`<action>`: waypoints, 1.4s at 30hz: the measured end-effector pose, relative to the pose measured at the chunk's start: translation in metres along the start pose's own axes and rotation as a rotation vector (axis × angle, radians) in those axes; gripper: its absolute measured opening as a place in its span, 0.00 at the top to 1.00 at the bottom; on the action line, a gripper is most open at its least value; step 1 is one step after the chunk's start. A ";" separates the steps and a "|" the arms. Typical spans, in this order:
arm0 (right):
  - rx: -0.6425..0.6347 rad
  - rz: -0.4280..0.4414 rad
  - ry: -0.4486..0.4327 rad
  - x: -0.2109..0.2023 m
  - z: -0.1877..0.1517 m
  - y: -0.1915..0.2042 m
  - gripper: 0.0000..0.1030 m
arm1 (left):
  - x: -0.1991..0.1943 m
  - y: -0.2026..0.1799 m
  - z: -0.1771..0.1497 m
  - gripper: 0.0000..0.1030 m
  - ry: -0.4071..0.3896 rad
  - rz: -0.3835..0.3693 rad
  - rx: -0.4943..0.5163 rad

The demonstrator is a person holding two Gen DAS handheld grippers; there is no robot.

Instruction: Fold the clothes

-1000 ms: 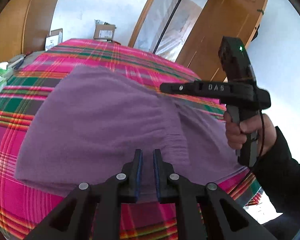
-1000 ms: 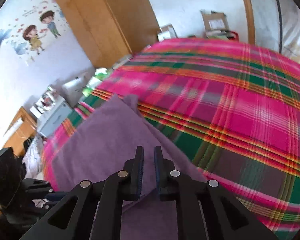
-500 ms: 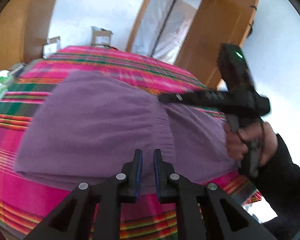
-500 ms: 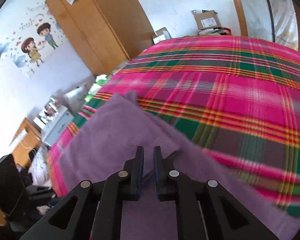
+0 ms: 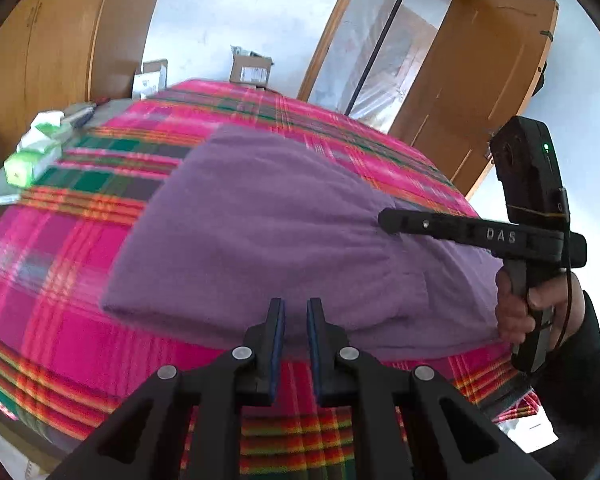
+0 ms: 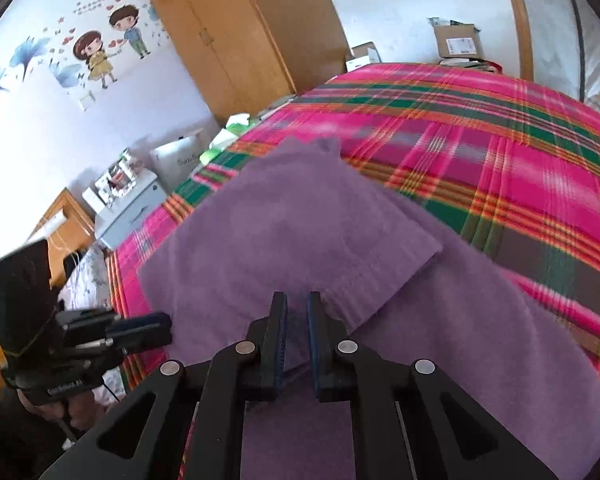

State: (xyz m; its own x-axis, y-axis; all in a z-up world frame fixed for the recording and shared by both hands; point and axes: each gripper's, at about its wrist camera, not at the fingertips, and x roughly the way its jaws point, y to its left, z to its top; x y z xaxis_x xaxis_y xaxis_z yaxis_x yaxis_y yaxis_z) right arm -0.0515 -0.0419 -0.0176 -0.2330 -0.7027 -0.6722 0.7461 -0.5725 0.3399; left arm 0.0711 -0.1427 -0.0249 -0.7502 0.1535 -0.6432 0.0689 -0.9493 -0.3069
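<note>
Lying spread on a pink, green and orange plaid bedcover (image 5: 60,280), the purple garment (image 5: 252,232) looks soft, light and limp, a fleece-like knit that will sag and drape from any single pinch instead of keeping its shape. It appears already folded at least once: in the right wrist view an upper layer with a ribbed hem (image 6: 380,280) ends in a corner on top of a longer lower layer. My judgement is that it wants holding at two spaced points along one edge, taking all layers together, since a grip on the top layer alone would peel the fold open.

The left gripper (image 5: 294,340) hangs over the near edge of the garment, its jaws standing narrow with only a slim gap and no cloth between them; the purple edge lies just beyond and under the tips. The right gripper (image 6: 296,340) is over the garment's right part, jaws equally narrow and empty, the hem corner just far of the tips. In the left wrist view it reaches leftward above the cloth, held by a hand (image 5: 524,312) in a dark sleeve.
</note>
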 end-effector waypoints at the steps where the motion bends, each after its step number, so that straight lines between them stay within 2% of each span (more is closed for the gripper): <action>1: 0.002 -0.009 -0.010 -0.001 0.004 -0.001 0.89 | -0.001 0.003 0.002 0.90 -0.010 0.013 -0.003; 6: 0.044 -0.060 -0.019 0.017 0.030 -0.014 0.88 | 0.006 0.031 0.007 0.90 -0.013 0.070 -0.072; 9: 0.093 -0.114 0.015 0.036 0.036 -0.027 0.92 | 0.006 0.039 0.004 0.90 -0.017 0.051 -0.094; 14: 0.155 -0.092 0.001 0.039 0.035 -0.040 0.92 | 0.000 0.037 0.004 0.90 -0.019 0.051 -0.089; 18: 0.163 -0.071 -0.038 0.019 0.026 -0.035 0.87 | -0.006 0.028 0.005 0.90 -0.030 0.039 -0.079; 21: 0.152 -0.083 -0.041 0.015 0.019 -0.034 0.87 | -0.002 0.027 0.008 0.90 -0.035 0.065 -0.058; 23: 0.180 -0.090 -0.028 0.017 0.017 -0.040 0.90 | -0.007 0.032 0.009 0.90 -0.047 0.080 -0.072; 25: 0.193 -0.073 -0.059 0.010 0.016 -0.038 0.87 | -0.015 0.041 0.009 0.90 -0.074 0.103 -0.095; 29: 0.196 -0.075 -0.090 0.005 0.019 -0.038 0.86 | -0.017 0.060 0.005 0.90 -0.061 0.154 -0.138; 32: 0.206 -0.118 -0.065 0.017 0.024 -0.048 0.89 | -0.015 0.068 -0.002 0.90 -0.066 0.130 -0.165; 34: 0.244 -0.105 -0.048 0.024 0.023 -0.056 0.93 | -0.016 0.068 -0.001 0.90 -0.061 0.129 -0.166; 37: 0.248 -0.113 -0.054 0.019 0.022 -0.053 0.91 | -0.017 0.065 0.008 0.90 -0.049 0.133 -0.153; 38: 0.242 -0.113 -0.060 0.016 0.021 -0.050 0.87 | -0.017 0.063 0.014 0.90 -0.053 0.133 -0.137; 42: 0.226 -0.090 -0.080 0.005 0.016 -0.039 0.87 | -0.015 0.053 0.045 0.90 -0.065 0.133 -0.074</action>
State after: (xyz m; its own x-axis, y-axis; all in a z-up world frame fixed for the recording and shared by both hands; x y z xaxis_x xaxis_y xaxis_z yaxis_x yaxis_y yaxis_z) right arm -0.0916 -0.0298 -0.0242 -0.3472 -0.6710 -0.6551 0.5636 -0.7077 0.4261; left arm 0.0567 -0.2079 -0.0004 -0.7722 0.0077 -0.6354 0.2164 -0.9370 -0.2743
